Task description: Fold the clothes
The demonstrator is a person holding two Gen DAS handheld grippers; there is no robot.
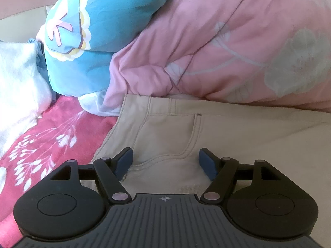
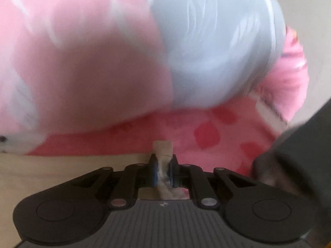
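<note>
Left wrist view: left gripper [image 1: 165, 161] stands wide, nothing between the pads, hovering over the beige trousers [image 1: 206, 136]. Waistband and pocket lie just ahead of the tips; the garment's length runs off to the right of the tongs, over the red floral bedspread [image 1: 51, 136]. Right wrist view, blurred: right gripper [image 2: 163, 171] is narrow, pinching a fold of beige cloth at the trousers' edge. Judgement: right hand leads the fold; the left is nearer the waistband.
</note>
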